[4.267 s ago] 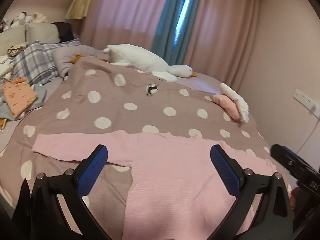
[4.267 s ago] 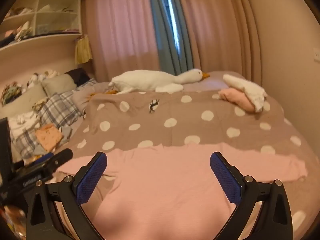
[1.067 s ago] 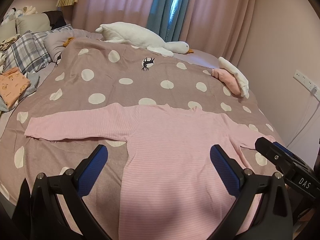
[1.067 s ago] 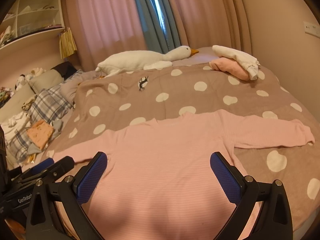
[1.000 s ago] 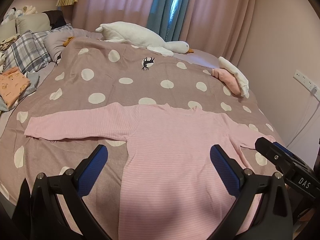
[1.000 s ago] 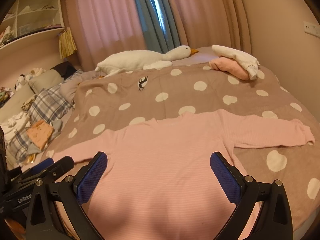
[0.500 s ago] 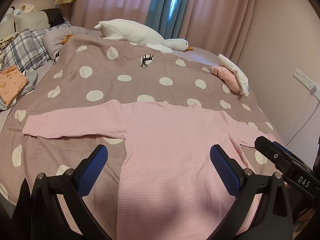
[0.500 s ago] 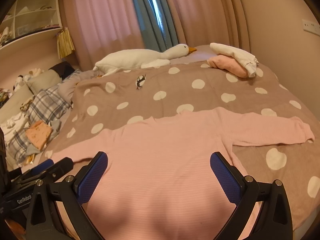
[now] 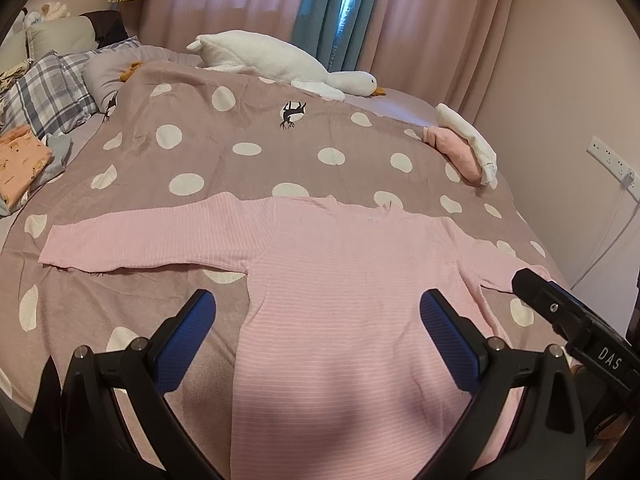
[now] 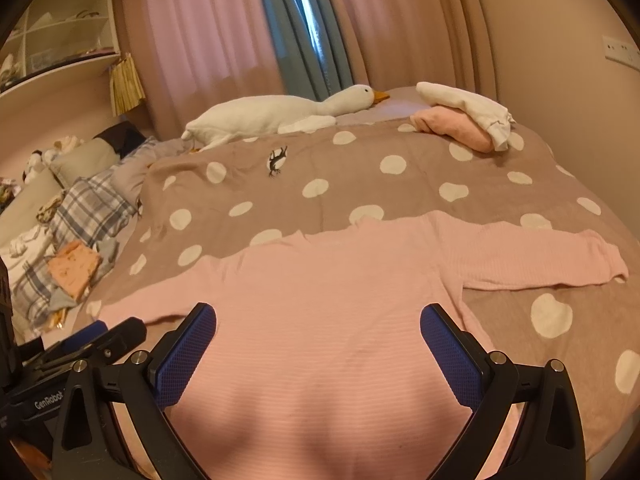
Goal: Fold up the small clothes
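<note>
A pink long-sleeved top [image 9: 344, 280] lies flat on the polka-dot blanket [image 9: 248, 176], both sleeves spread out sideways; it also shows in the right wrist view [image 10: 320, 320]. My left gripper [image 9: 318, 332] is open and empty, hovering above the top's lower body near its left side. My right gripper [image 10: 318, 344] is open and empty above the lower body. The left sleeve [image 9: 132, 240] reaches left and the right sleeve [image 10: 536, 256] reaches right. The right gripper's body shows in the left wrist view [image 9: 576, 328].
A white goose plush [image 9: 280, 60] lies at the far side of the bed. A pile of folded pink and white clothes [image 9: 464, 144] sits at the far right. Plaid bedding [image 9: 44, 92] and an orange garment [image 9: 20, 164] lie at the left. A wall stands close on the right.
Both grippers have risen and tilted slightly, so more of the top and blanket shows. The top has not moved. Both grippers stay open.
</note>
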A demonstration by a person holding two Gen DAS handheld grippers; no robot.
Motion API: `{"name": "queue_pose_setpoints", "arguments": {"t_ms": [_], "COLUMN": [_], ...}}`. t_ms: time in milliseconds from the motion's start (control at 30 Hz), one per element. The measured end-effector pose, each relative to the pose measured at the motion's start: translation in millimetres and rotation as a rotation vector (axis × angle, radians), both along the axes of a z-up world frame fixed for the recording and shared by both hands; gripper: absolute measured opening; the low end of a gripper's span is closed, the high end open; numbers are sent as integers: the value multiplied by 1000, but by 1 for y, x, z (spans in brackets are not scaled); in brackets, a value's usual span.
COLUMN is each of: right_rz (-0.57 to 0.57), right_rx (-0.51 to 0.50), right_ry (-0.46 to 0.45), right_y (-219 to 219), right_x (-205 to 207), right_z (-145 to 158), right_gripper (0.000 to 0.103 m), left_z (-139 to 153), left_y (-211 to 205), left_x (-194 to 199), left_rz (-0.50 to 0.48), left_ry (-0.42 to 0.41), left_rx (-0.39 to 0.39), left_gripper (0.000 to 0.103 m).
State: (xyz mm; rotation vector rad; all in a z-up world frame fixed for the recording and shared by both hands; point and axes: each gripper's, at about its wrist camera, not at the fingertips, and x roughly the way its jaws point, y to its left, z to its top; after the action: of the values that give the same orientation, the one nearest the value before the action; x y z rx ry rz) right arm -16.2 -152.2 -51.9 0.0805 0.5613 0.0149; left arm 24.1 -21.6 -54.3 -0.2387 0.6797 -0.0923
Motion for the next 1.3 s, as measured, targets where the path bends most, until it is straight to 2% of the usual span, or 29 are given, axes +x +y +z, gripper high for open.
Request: {"name": "queue_pose_setpoints", "arguments": {"t_ms": [433, 600, 767, 833, 967, 1033, 1200, 1300], "right_rz": [-114, -162, -263, -303, -374, -449, -725, -747], "right_rx": [16, 32, 11, 31, 80, 90, 33, 110], "right_ry": [-9, -26, -45, -34, -1, 25, 100, 138], "right_y": [-32, -64, -114, -140, -196, -227, -290, -322], "right_x": [13, 28, 47, 59, 77, 85, 84, 75], "right_z": [10, 24, 38, 42, 42, 36, 11, -4], "right_gripper": [102, 92, 84, 76, 71, 65, 65, 60], "left_z": [-25, -37, -47, -50, -57, -63, -73, -77], "left_y": [-5, -11, -14, -15, -17, -19, -30, -35], "left_x": [25, 37, 50, 56, 66, 72, 84, 88], "left_rz": [-33, -42, -45, -38, -30, -26, -41, -57], "left_ry": [98, 136, 166, 174, 186, 201, 226, 235], "left_rx": [-40, -37, -62, -66, -76, -81, -65, -78], "left_gripper": [101, 98, 96, 94, 93, 92, 90, 90]}}
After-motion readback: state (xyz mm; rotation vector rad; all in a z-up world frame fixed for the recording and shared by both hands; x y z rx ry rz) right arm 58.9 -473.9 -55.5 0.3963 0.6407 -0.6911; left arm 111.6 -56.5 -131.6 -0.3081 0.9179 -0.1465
